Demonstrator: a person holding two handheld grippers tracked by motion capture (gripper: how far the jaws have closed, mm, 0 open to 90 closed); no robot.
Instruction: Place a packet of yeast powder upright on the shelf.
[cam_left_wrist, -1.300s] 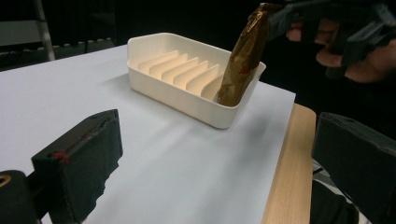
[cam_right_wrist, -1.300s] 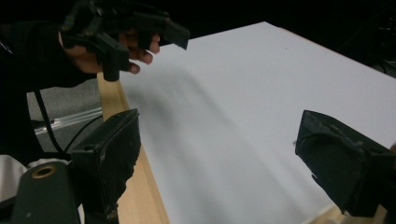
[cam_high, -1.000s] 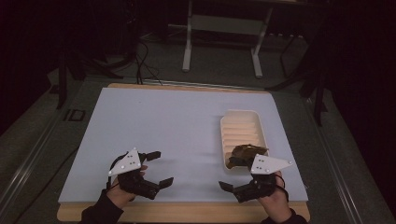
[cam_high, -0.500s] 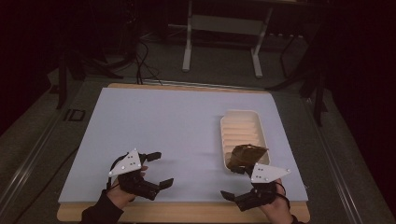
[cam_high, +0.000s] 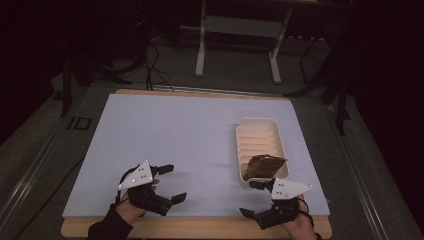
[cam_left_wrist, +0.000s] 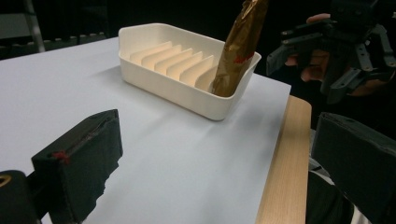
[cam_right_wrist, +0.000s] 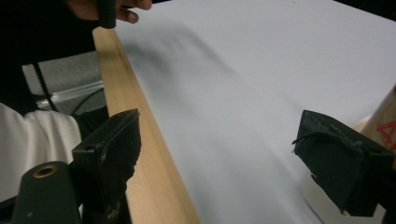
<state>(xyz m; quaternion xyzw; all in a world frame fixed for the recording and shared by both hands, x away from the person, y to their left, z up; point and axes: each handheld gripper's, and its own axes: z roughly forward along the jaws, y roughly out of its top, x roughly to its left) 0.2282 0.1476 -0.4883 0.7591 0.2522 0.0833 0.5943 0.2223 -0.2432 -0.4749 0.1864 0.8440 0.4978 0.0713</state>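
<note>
A cream ribbed tray (cam_high: 240, 136) stands on the right half of the white mat. A brown foil packet (cam_high: 262, 166) leans in its near end, sticking up over the rim. My right gripper (cam_high: 248, 198) hovers open just in front of the tray, by the table's front edge, holding nothing. My left gripper (cam_high: 174, 183) is open and holds nothing at the front left. In the left gripper view, the wide-apart left gripper (cam_left_wrist: 215, 163) faces the tray (cam_left_wrist: 159, 84), the packet (cam_left_wrist: 238, 51) and the right gripper (cam_left_wrist: 345, 51). In the right gripper view the right gripper (cam_right_wrist: 224, 158) spans bare mat; the packet's corner (cam_right_wrist: 385, 116) shows at the right.
The white mat (cam_high: 190, 135) covers a wooden table whose bare front strip (cam_high: 200, 227) runs under both hands. Beyond the far edge, a metal stand (cam_high: 235, 45) and cables (cam_high: 150, 60) lie on the dark floor.
My right gripper has drawn back from the tray's near end toward the front edge of the table. The left gripper and the packet have stayed put.
</note>
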